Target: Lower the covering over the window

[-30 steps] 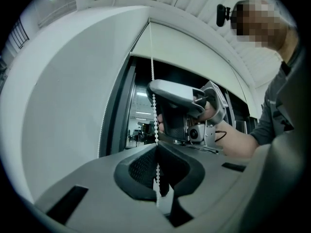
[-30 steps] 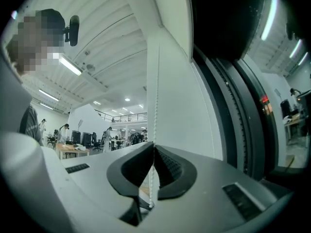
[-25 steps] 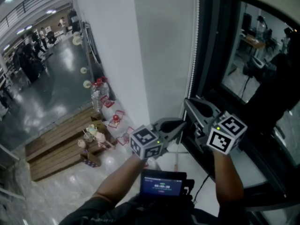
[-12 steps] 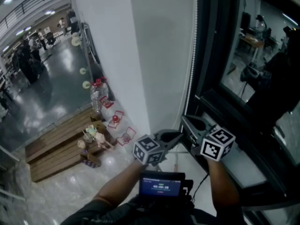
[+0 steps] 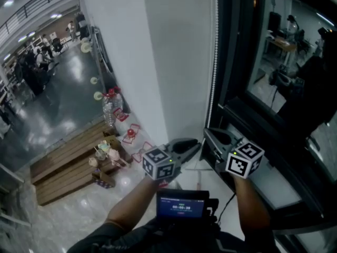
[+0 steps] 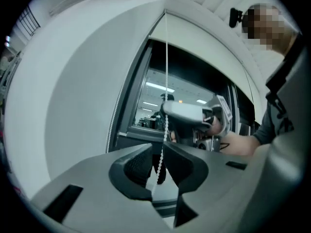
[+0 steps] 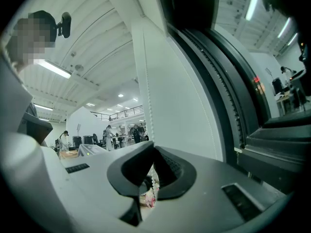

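A white bead chain (image 5: 213,62) hangs down the left edge of the dark window (image 5: 284,62). In the left gripper view the chain (image 6: 166,57) runs down between the jaws of my left gripper (image 6: 156,152). Those jaws have just been opening and stand apart, with the chain loose between them. My right gripper (image 7: 151,152) is shut on the chain (image 7: 142,81), which passes through its closed pads. In the head view both grippers point level at the chain: the left gripper (image 5: 196,144) lower, the right gripper (image 5: 207,134) beside it. A white blind (image 6: 204,38) covers the window's top.
A white wall (image 5: 174,62) stands left of the black window frame (image 5: 226,88), with a white sill (image 5: 266,186) below. Far down at the left lie a wooden platform (image 5: 63,167), water bottles (image 5: 109,107) and small clutter. A device with a screen (image 5: 181,205) sits at my chest.
Both grippers have come down along the chain. The left gripper's jaws have opened off the chain and its cube has shifted a little left. The right gripper stays shut on the chain.
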